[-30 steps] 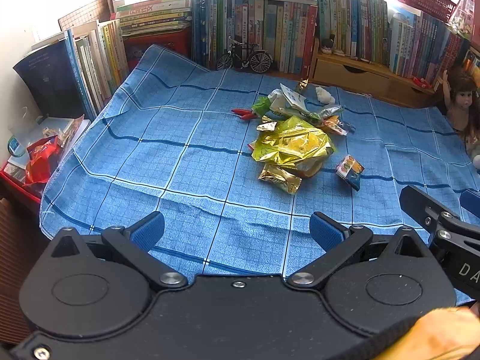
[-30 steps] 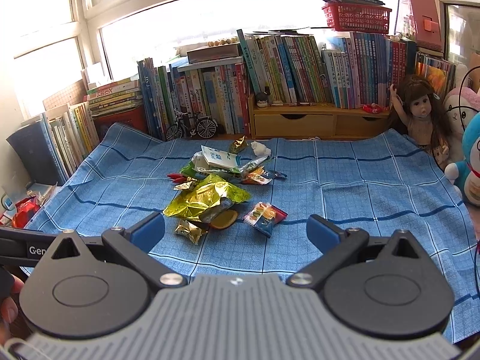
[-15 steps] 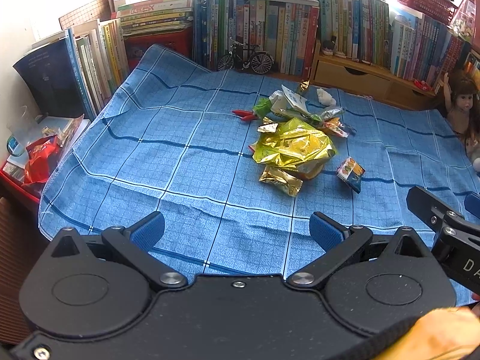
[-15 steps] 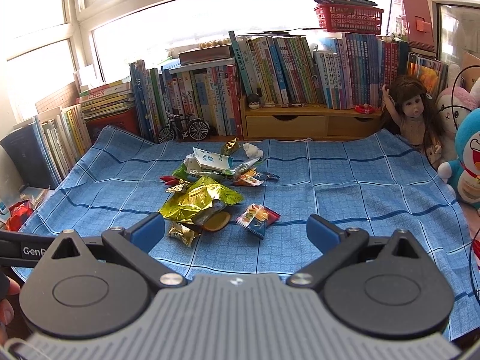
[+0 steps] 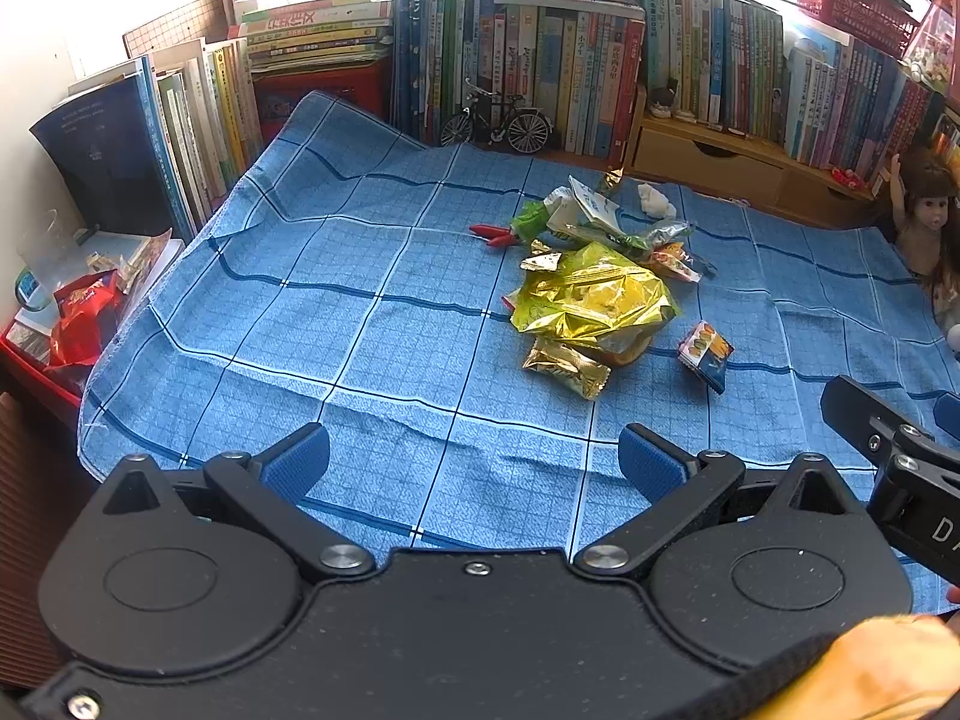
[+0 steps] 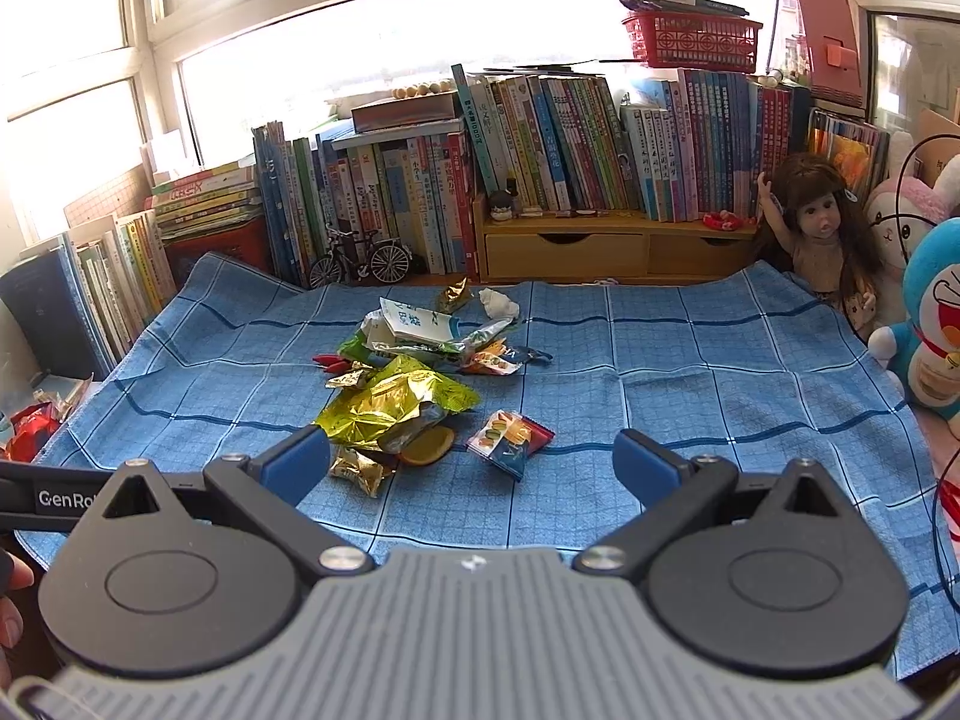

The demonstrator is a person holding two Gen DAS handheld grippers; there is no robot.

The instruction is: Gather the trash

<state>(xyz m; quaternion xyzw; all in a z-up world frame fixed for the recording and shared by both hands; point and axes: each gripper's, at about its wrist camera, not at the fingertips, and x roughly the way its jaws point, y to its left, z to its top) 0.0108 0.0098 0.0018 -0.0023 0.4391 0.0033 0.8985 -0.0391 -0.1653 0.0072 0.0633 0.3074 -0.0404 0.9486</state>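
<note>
Hovering claws, trash pile untouched on blue checked cloth.

Left claw [image 5: 474,459] and right claw [image 6: 471,461]: both spread apart, empty, short of the pile. Trash: crumpled yellow-green foil bag [image 6: 393,405] mid-cloth, small gold wrapper [image 6: 355,471] and colourful snack packet [image 6: 509,439] nearest, white milk carton [image 6: 414,319] and tissue wad [image 6: 498,302] behind. Risks, as judged: slick foil slipping from the pads; loose tablecloth [image 5: 336,324] getting pinched and dragged; light wrappers scattering toward the toy bicycle [image 6: 360,258].

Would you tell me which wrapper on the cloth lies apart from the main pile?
The small multicoloured snack packet, alone right of the big yellow-green foil bag; the others touch or overlap.
</note>
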